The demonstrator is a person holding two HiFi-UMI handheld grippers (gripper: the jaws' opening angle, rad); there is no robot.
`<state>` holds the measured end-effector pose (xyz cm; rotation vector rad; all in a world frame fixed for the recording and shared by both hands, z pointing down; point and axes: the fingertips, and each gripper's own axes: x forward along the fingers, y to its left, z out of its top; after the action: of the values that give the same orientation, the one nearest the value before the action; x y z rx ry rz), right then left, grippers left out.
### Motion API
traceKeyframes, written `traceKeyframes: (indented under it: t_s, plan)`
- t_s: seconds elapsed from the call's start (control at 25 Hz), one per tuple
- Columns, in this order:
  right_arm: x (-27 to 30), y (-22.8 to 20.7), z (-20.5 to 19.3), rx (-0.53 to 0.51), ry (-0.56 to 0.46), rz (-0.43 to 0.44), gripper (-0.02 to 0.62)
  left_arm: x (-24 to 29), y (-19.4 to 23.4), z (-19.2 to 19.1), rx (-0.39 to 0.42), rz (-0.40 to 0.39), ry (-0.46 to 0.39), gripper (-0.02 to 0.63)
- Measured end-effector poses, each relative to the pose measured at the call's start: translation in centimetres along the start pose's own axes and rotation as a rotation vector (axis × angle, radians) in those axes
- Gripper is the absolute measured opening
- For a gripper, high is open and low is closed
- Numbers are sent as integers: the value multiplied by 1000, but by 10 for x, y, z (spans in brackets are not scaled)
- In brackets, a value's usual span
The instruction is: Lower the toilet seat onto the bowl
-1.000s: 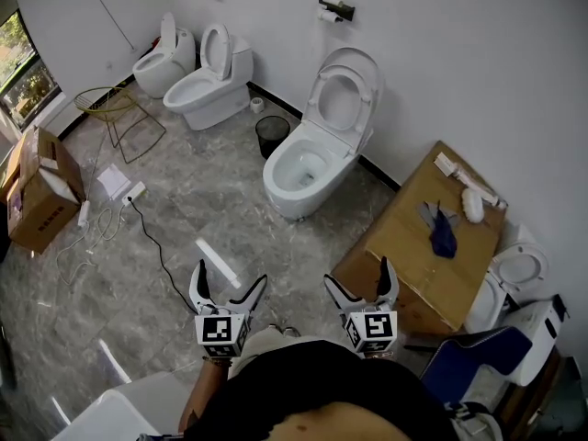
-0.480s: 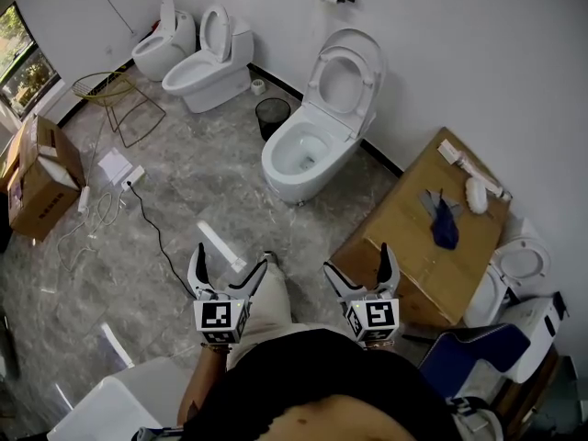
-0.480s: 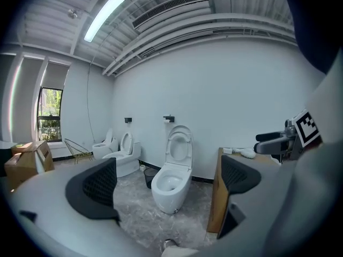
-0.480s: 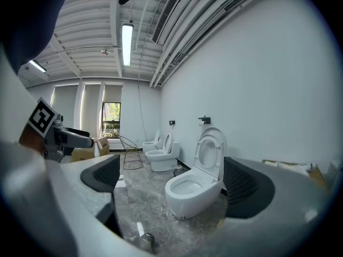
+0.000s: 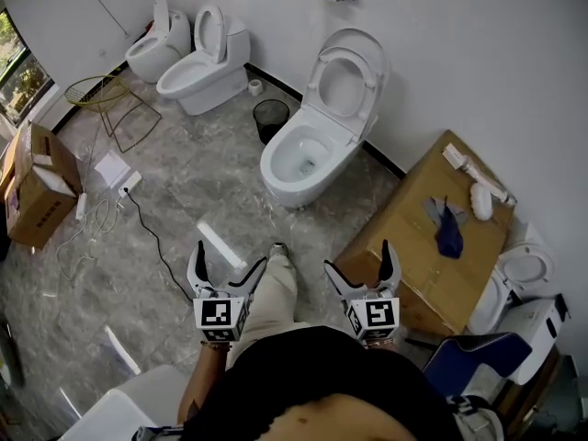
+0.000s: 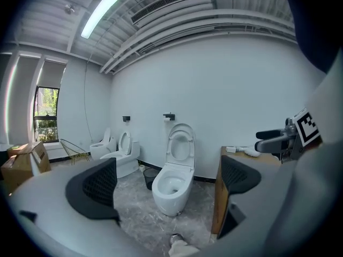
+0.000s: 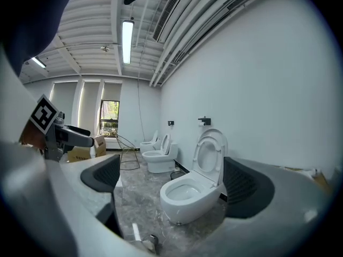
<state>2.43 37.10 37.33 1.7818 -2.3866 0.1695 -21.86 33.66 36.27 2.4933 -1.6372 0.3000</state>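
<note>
A white toilet stands against the far wall with its bowl [image 5: 301,161] open and its seat [image 5: 342,83] and lid raised upright against the tank. My left gripper [image 5: 230,270] and right gripper [image 5: 359,268] hang side by side well short of it, both open and holding nothing. In the left gripper view the seat [image 6: 181,146] stands upright above the bowl [image 6: 171,185], framed between the open jaws of the left gripper [image 6: 167,184]. The right gripper view shows the seat [image 7: 209,155] and bowl [image 7: 188,194] beyond the right gripper [image 7: 174,180].
Two more toilets [image 5: 207,62] [image 5: 152,49] stand at the back left, with a black bin [image 5: 272,118] beside the near one. A large cardboard box [image 5: 413,246] with a blue cloth [image 5: 448,232] is on the right. A cable [image 5: 152,237], a white strip [image 5: 220,246] and a carton [image 5: 32,186] lie on the floor.
The person has stepped forward: a leg and shoe now show between the grippers and the toilet sits slightly nearer. Both grippers stay open and the seat remains upright.
</note>
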Motion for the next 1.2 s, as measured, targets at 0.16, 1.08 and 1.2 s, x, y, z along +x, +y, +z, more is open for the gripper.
traceKeyframes:
  t_s: [0.16,1.08,1.2]
  plan:
    - [31,-6,4,4,6,2,583,33,14,-3,21,-11,34,577]
    - [249,-118,45,-12,71,-206,583,280,120,59,63,-124,62,577]
    - [266,-128,45,-17,78,-217,583,303,126,61,61,-140,61,577]
